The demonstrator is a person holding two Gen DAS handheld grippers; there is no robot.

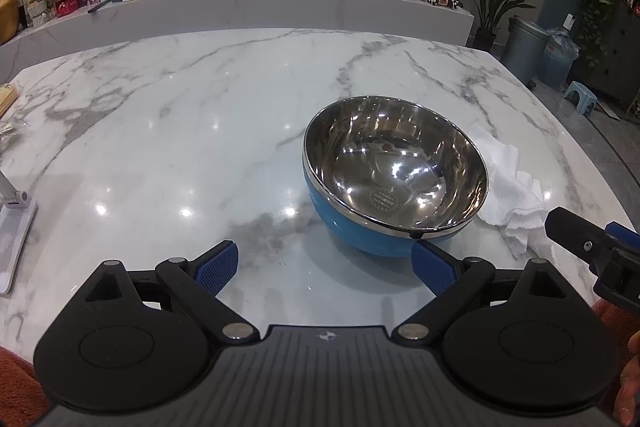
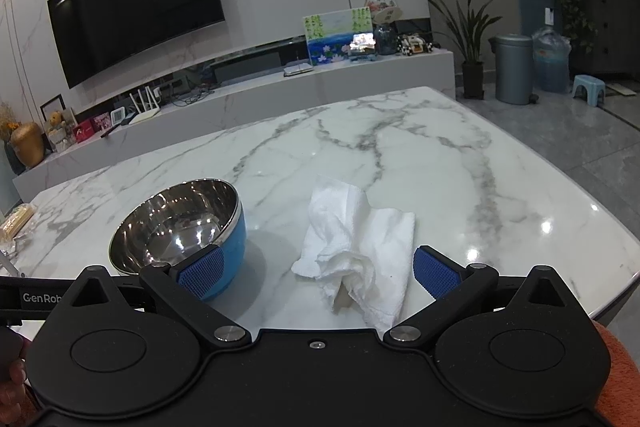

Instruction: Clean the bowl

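Bowl (image 1: 396,175) sits upright on the marble table (image 1: 180,131), steel inside, blue outside. Through the left wrist camera I see it ahead and right of centre; through the right wrist camera it is at lower left (image 2: 178,227). I make out a round stamp on its bottom and ceiling-light glare on the steel.

Left gripper (image 1: 325,269): jaws spread wide, nothing between them. Its right fingertip lies just beside the bowl's near blue wall; I cannot tell if it touches.

Right gripper (image 2: 318,273): jaws also spread wide, holding nothing. A crumpled white paper towel (image 2: 360,251) lies on the table between its fingers in that view; I cannot tell its height above the towel. The towel is just right of the bowl, partly hidden behind the rim in the left view (image 1: 508,183).

Right gripper's black and blue finger shows at the right edge of the left view (image 1: 592,243), near the towel.

Orange sleeve (image 2: 620,379) visible at the frame edges.
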